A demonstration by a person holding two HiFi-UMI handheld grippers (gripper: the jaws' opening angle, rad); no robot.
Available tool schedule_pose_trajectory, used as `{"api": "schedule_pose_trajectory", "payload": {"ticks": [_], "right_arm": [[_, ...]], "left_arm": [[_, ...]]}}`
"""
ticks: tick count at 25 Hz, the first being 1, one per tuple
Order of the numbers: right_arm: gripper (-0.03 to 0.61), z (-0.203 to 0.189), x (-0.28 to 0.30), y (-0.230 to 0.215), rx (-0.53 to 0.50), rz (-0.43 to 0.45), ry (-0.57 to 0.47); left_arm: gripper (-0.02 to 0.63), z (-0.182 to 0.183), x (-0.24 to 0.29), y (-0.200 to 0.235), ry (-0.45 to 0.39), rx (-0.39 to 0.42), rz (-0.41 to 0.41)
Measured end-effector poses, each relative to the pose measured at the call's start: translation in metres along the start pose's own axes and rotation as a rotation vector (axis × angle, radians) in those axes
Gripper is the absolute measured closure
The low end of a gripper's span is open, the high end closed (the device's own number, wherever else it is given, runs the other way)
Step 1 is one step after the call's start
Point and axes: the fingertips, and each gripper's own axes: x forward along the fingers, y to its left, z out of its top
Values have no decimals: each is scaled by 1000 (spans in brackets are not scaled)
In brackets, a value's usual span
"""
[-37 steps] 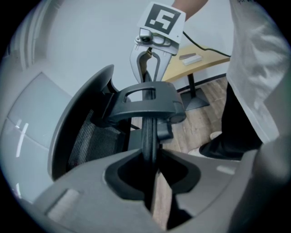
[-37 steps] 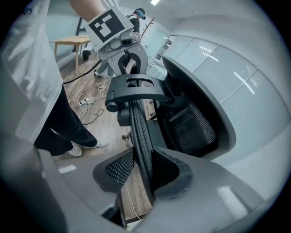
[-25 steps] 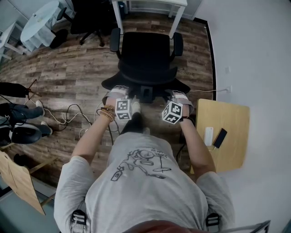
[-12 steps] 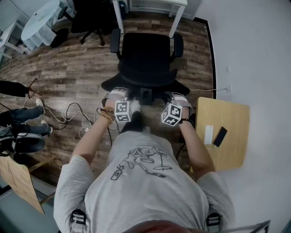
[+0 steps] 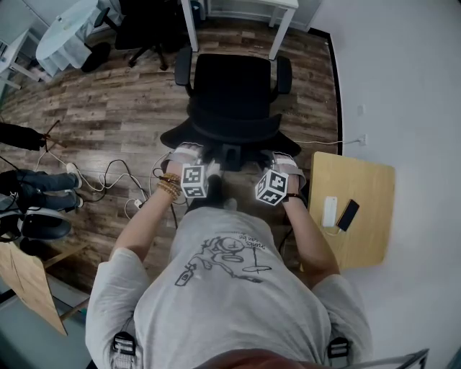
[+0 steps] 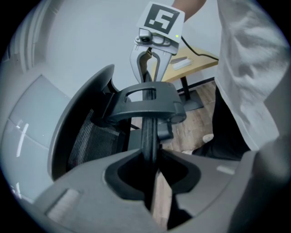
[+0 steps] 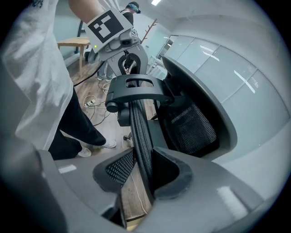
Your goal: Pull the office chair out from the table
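The black office chair (image 5: 230, 86) stands in front of me, its seat facing the white table (image 5: 282, 3) at the top of the head view. My left gripper (image 5: 189, 155) is shut on the left part of the backrest's top rim (image 6: 149, 136), which runs between its pads. My right gripper (image 5: 282, 164) is shut on the right part of the same rim (image 7: 140, 132). In the left gripper view my left gripper (image 6: 152, 168) looks across the headrest bracket to the right gripper (image 6: 148, 63). The right gripper view shows my right gripper (image 7: 141, 177) facing the left gripper (image 7: 127, 59).
A small wooden side table (image 5: 367, 187) carrying a phone (image 5: 348, 218) stands against the white wall at my right. Cables (image 5: 108, 180) trail over the wood floor to my left, near another person's shoes (image 5: 36, 216). A second black chair (image 5: 140, 29) and a round white table (image 5: 65, 32) stand at the back left.
Both grippers have come a little toward me with the backrest rim still held, and the chair has followed. The feet at the left have shifted.
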Motion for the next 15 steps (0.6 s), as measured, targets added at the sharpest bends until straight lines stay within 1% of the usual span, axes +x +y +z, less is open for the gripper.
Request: {"api": "schedule_pose_trajectory", "payload": {"ticks": [11, 15], "right_arm": [[451, -2, -11, 21, -1, 2, -8], [451, -2, -11, 21, 5, -1, -7]], "left_arm": [[514, 5, -10, -20, -1, -1, 6], [514, 5, -9, -20, 6, -8, 3]]}}
